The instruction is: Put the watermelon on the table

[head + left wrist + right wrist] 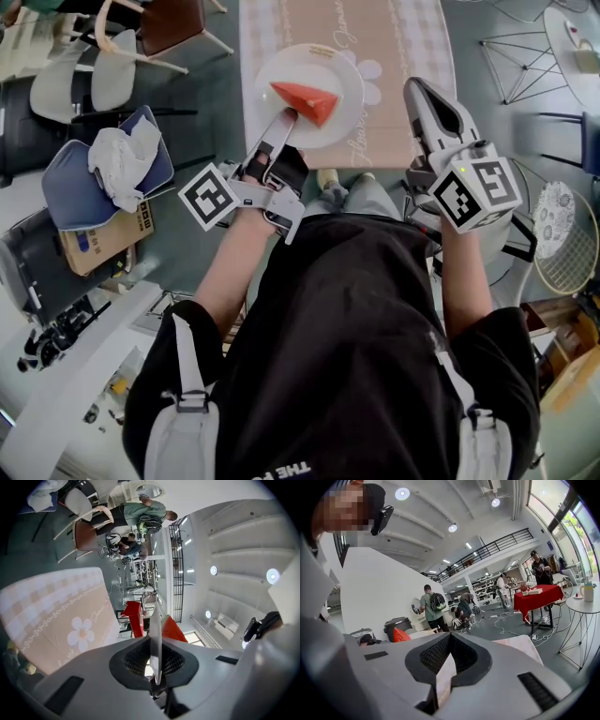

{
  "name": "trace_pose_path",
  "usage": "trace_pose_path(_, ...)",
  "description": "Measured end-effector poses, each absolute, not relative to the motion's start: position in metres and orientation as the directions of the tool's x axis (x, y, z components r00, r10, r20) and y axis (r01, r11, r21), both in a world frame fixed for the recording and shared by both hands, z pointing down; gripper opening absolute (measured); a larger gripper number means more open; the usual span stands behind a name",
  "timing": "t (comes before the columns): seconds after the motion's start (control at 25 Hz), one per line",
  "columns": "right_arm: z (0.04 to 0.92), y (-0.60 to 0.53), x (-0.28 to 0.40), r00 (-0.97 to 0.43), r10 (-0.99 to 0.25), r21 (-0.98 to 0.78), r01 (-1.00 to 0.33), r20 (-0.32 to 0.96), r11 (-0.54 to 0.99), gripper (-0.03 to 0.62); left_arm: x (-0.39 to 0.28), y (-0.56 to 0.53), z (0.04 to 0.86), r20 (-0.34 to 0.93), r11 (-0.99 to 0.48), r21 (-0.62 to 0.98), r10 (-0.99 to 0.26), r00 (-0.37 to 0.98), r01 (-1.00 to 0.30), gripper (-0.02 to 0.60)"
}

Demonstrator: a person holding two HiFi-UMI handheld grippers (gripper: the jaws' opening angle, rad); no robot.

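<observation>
Red watermelon [307,100], a single wedge, lay on a white plate [281,70] over the near end of the table [441,94], which was covered with a pink checked tablecloth [394,56]. The left gripper [289,117] reached to the plate's near rim from the person's side, and its jaws were drawn almost together, clamped on that thin rim. In the left gripper view the plate's edge ran as a pale blade straight between the dark pads [136,658], with the wedge just beyond them. Whether the plate rested on the cloth or hung just above it could not be told. The right gripper [419,89] was to the right of the plate, apart from it, with its tip over the table's near right edge. In the right gripper view its jaws stood only narrowly apart, with a pale strip showing in the slit between the pads [429,660]. They gripped nothing, and neither the plate nor the fruit touched them. Both marker cubes sat near the person's wrists, below the table's edge in the head view.
</observation>
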State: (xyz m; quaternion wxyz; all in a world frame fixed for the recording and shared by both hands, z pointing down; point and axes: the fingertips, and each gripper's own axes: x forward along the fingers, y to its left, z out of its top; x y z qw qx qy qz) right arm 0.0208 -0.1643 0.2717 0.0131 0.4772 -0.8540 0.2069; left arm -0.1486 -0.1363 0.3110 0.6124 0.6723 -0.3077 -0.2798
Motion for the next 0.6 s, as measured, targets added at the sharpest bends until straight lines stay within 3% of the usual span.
trace_pose_path(0.6,0.279,-0.192,0.042,-0.578,-0.778,-0.354,-0.801,0.248,0.482,0.014,-0.129,-0.160,0.313,0.020,-0.063,0.992,-0.783,0.622,-0.112,0.026)
